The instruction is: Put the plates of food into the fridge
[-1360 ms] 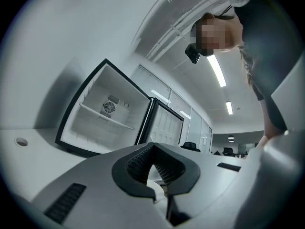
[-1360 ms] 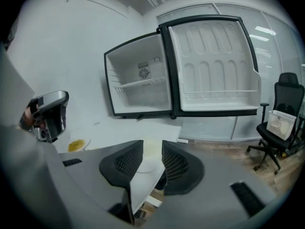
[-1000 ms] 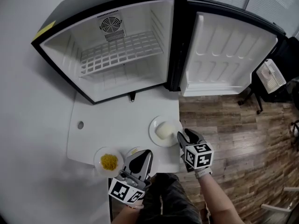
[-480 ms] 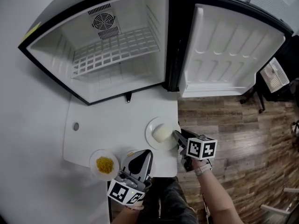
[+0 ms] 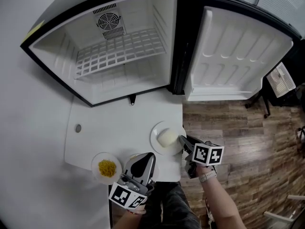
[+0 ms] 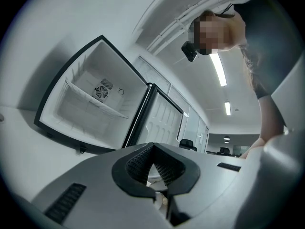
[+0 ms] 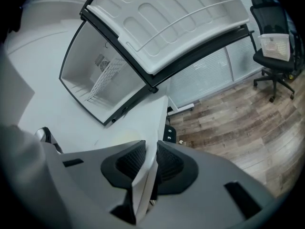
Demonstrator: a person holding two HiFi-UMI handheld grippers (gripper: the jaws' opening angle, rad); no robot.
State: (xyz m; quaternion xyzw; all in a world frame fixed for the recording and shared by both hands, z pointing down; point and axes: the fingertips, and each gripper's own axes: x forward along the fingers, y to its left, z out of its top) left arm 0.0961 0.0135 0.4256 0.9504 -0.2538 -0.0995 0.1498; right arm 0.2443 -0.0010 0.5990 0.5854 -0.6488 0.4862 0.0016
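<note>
**Item 1: right gripper point(image 5: 183, 141).** Its jaws have just been closing and now pinch the near rim of the plate of white food point(image 5: 153, 136). In the right gripper view the rim runs edge-on between the pads point(image 7: 129, 165). The rest of the plate lies ahead of the jaws, apparently resting on the table point(image 5: 114, 128) near its corner.

**Item 2: left gripper point(image 5: 142, 165).** Its jaws are tip to tip with nothing between them. The plate of yellow food point(image 5: 96, 166) sits to the left of these jaws.

**Item 3: fridge point(image 5: 57, 39).** It stands open well ahead of both pairs of jaws, and its wire shelf point(image 5: 119, 51) is bare.

**Handling note.** The step in hand looks like securing the grip before the lift.
- Seat the rim deep in the pads, because a one-sided hold will probably let the far edge droop.
- Roll your wrist until the plate reads level, then raise it straight up.
- Keep the white mound point(image 5: 167, 138) from sliding.
- Carry the plate forward over the fridge's lower lip.
</note>
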